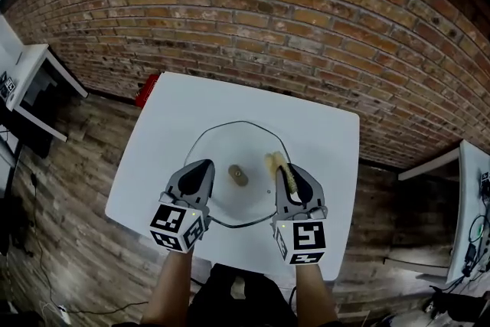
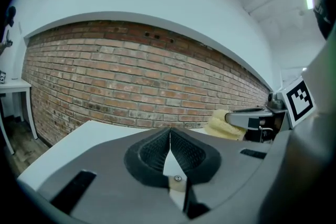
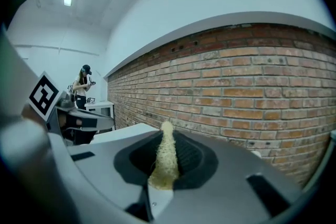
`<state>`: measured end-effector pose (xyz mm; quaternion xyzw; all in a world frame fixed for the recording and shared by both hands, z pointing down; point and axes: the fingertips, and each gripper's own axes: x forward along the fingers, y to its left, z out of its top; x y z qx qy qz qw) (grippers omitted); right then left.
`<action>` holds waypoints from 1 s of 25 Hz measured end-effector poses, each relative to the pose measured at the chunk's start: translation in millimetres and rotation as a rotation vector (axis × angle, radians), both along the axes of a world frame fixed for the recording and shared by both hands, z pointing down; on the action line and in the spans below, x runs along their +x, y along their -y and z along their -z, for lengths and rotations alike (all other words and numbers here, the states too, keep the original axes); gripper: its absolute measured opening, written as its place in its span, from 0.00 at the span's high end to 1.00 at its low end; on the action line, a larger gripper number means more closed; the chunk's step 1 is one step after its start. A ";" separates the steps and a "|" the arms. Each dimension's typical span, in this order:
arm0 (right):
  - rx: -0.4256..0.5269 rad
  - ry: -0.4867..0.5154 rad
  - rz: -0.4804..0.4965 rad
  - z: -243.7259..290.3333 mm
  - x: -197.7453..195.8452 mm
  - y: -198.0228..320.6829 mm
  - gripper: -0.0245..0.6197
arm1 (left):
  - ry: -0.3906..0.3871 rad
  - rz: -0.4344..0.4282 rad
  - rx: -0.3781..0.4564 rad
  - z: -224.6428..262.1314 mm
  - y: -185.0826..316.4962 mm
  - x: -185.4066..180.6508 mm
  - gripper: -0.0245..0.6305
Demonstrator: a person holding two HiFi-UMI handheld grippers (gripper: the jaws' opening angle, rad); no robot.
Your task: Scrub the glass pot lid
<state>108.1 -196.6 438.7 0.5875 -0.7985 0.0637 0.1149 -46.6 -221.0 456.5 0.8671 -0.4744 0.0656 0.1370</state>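
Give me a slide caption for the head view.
Over a glass pot lid on a white table, the right gripper grips a yellow scrubber; the left gripper is shut and empty.

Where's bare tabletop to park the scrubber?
Free: the table strip between the glass lid and the brick wall side, plus strips between the lid and the table's left and right edges. Crowded: near edge, left gripper and right gripper, holding the scrubber, over the lid.

The lid [image 1: 243, 153] is clear glossy glass, the desk [image 1: 191, 107] smooth matt white, the scrubber [image 3: 165, 160] coarse yellowish fibre, the wall [image 1: 245, 19] rough brick, the floor [image 1: 84, 165] worn wood.
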 end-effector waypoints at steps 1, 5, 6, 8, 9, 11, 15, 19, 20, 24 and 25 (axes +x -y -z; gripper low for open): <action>-0.009 0.000 0.003 -4.5 -1.3 -0.7 0.87 | 0.002 0.000 -0.006 -3.3 -0.3 0.0 0.95; -0.033 0.001 0.004 -17.1 -2.6 -3.3 0.87 | 0.006 -0.001 -0.022 -13.2 -1.1 -1.4 0.95; -0.035 0.002 0.003 -18.4 -2.8 -3.6 0.87 | 0.007 0.001 -0.024 -14.7 -1.4 -2.6 0.95; -0.032 0.001 0.003 -18.5 -2.9 -3.1 0.87 | 0.007 0.005 -0.025 -16.0 -1.6 -4.4 0.95; -0.029 0.000 0.003 -17.7 -2.5 -2.5 0.87 | 0.007 0.006 -0.025 -16.3 -1.6 -4.4 0.95; -0.022 -0.002 0.004 -16.0 -1.6 -1.2 0.87 | 0.005 0.005 -0.025 -16.7 -1.2 -3.8 0.95; -0.018 -0.005 0.016 -13.5 -4.9 1.9 0.87 | 0.008 0.019 -0.030 -18.0 0.0 -9.5 0.95; -0.021 -0.009 0.034 -14.9 -14.2 5.6 0.87 | 0.017 0.055 -0.056 -27.0 0.9 -27.9 0.90; -0.022 -0.009 0.039 -15.4 -18.0 6.8 0.87 | 0.017 0.063 -0.068 -30.5 0.8 -33.8 0.78; -0.029 -0.015 0.060 -19.0 -33.1 12.2 0.87 | 0.004 0.111 -0.111 -45.4 0.5 -59.2 0.75; -0.031 -0.017 0.066 -20.2 -36.3 13.6 0.87 | 0.001 0.123 -0.118 -48.9 0.3 -64.6 0.75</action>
